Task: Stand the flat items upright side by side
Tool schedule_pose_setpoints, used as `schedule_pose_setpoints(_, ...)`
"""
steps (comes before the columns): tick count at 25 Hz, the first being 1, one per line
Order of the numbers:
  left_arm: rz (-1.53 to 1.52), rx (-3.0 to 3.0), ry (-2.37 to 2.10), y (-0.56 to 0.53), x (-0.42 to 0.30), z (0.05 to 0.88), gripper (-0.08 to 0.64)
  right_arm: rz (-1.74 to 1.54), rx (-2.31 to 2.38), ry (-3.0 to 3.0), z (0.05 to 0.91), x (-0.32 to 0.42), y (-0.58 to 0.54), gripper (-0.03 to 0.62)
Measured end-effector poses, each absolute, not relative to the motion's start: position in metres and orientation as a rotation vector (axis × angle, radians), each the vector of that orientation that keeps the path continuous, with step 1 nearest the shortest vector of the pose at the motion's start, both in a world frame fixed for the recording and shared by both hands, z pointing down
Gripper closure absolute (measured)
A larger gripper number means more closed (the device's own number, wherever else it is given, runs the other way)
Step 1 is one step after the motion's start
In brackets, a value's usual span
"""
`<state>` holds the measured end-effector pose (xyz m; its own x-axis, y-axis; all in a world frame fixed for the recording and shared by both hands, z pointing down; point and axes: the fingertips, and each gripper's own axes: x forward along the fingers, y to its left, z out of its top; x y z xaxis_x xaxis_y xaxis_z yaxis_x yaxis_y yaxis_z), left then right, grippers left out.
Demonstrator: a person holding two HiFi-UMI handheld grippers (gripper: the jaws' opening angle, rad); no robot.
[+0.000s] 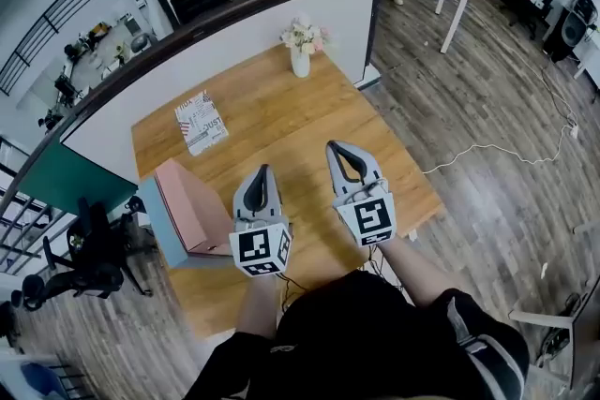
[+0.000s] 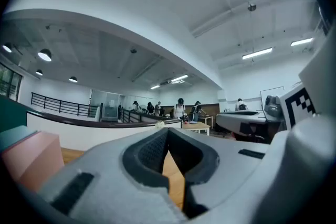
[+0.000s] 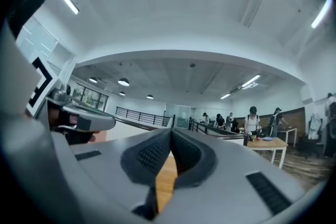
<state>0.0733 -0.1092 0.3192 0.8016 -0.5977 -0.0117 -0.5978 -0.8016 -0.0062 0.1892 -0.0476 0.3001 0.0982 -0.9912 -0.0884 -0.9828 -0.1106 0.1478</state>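
A flat printed book point(image 1: 201, 122) lies face up at the far left of the wooden table point(image 1: 281, 122). A pink flat item point(image 1: 190, 204) with a light blue one point(image 1: 159, 222) against its left side rests at the table's left edge; whether they stand or lie I cannot tell. It shows as a pink block point(image 2: 29, 157) in the left gripper view. My left gripper point(image 1: 262, 170) hovers over the table's near middle, shut and empty point(image 2: 168, 131). Beside it my right gripper point(image 1: 337, 147) is also shut with nothing in it point(image 3: 171, 131). Both point toward the far side.
A white vase of flowers point(image 1: 301, 47) stands at the table's far edge against a white partition point(image 1: 234, 42). Wood floor and a cable point(image 1: 487, 150) lie to the right. A black office chair point(image 1: 94, 258) stands left of the table. People stand at a distant table point(image 3: 265, 144).
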Motion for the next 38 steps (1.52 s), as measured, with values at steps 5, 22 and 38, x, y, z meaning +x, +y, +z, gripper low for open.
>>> schedule_pose_setpoints(5, 0.053, -2.933, 1.017, -0.099, 0.072, 0.304, 0.563, -0.284, 2.266, -2.099, 0.282, 0.186, -0.045, 0.588)
schedule_pose_setpoints(22, 0.016, -2.904, 1.143, -0.123, 0.08, 0.315, 0.563, -0.31, 2.162, -2.182, 0.283, 0.2, -0.073, 0.588)
schedule_pose_setpoints(38, 0.008, -2.867, 1.272, -0.131, 0.104, 0.323, 0.563, -0.295, 2.012, -2.283, 0.294, 0.225, -0.094, 0.588)
